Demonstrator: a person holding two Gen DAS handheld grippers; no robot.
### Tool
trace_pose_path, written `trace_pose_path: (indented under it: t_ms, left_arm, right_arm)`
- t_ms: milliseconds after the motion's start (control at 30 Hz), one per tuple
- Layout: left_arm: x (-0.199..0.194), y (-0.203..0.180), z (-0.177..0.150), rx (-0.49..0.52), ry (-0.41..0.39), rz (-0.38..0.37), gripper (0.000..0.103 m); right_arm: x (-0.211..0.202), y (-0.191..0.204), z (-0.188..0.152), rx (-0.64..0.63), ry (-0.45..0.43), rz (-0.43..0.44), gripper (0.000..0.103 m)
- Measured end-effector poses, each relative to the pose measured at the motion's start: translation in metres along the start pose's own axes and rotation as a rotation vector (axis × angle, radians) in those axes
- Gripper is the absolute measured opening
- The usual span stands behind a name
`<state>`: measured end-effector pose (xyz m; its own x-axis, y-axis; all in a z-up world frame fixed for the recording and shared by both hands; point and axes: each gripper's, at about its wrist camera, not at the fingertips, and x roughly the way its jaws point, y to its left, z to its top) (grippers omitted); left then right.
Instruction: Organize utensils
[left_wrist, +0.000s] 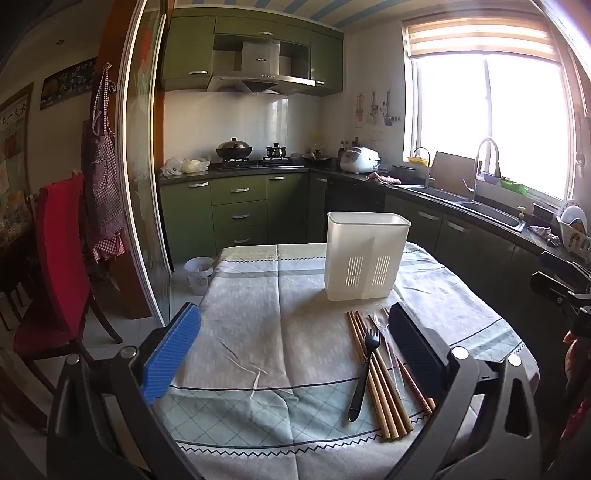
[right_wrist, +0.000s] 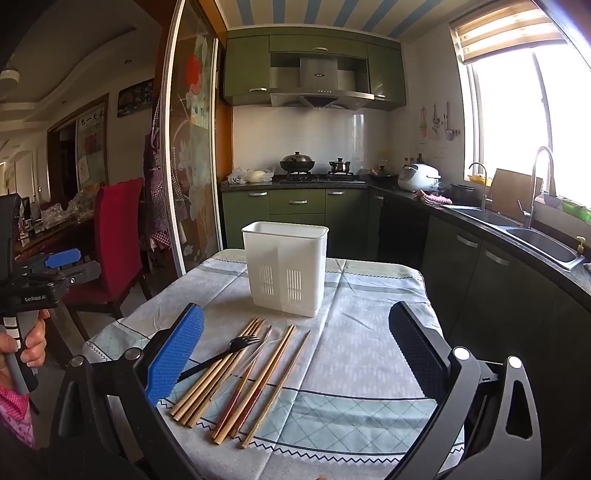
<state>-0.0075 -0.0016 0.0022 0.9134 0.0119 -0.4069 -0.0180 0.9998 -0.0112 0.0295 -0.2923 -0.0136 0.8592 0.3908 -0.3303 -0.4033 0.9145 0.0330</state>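
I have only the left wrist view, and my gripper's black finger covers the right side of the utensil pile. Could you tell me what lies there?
Observer: The right wrist view shows one chopstick lying alone on the tablecloth, apart from the pile on its right side.
Operator: Thank you. Is the right gripper holding anything?
Observer: No. The right gripper is open and empty, above the table on the near side of the white holder.
Operator: Can you see who is holding my gripper?
Observer: Yes. The left hand grips its handle at that view's left edge, near the red chair.
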Motion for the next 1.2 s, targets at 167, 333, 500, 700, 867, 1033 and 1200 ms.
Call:
trace_pose_path:
  t_ms: [167, 333, 500, 700, 867, 1033, 1200]
  left_arm:
    - [0.0022, 0.0015, -0.0016, -0.007, 0.006, 0.000, 0.097]
    - [0.0032, 0.0029, -0.0024, -0.007, 0.011, 0.001, 0.097]
    - [0.0038, 0.0034, -0.0037, -0.010, 0.013, 0.003, 0.097]
    - [0.0044, 0.0022, -0.0039, -0.007, 0.013, 0.004, 0.097]
    - [0.0047, 0.0023, -0.0040, -0.008, 0.014, 0.005, 0.097]
    - [0.0051, 0.0016, -0.0051, -0.007, 0.015, 0.003, 0.097]
    - [0.0057, 0.0008, -0.0064, -0.007, 0.016, 0.002, 0.097]
  right_arm:
    - [-0.0004, -0.0001, -0.0004, 0.000, 0.001, 0.001, 0.099]
    - [0.0023, -0.0006, -0.0009, 0.004, 0.009, 0.001, 0.099]
    - [0.0068, -0.0008, -0.0026, 0.005, 0.014, 0.002, 0.099]
    - [0.0075, -0.0007, -0.0036, 0.005, 0.014, 0.000, 0.099]
    - [0.0076, -0.0009, -0.0034, 0.006, 0.014, 0.000, 0.099]
    - [0.0075, -0.0009, -0.0033, 0.005, 0.014, 0.000, 0.099]
    - [0.0075, -0.0010, -0.0034, 0.006, 0.014, 0.001, 0.099]
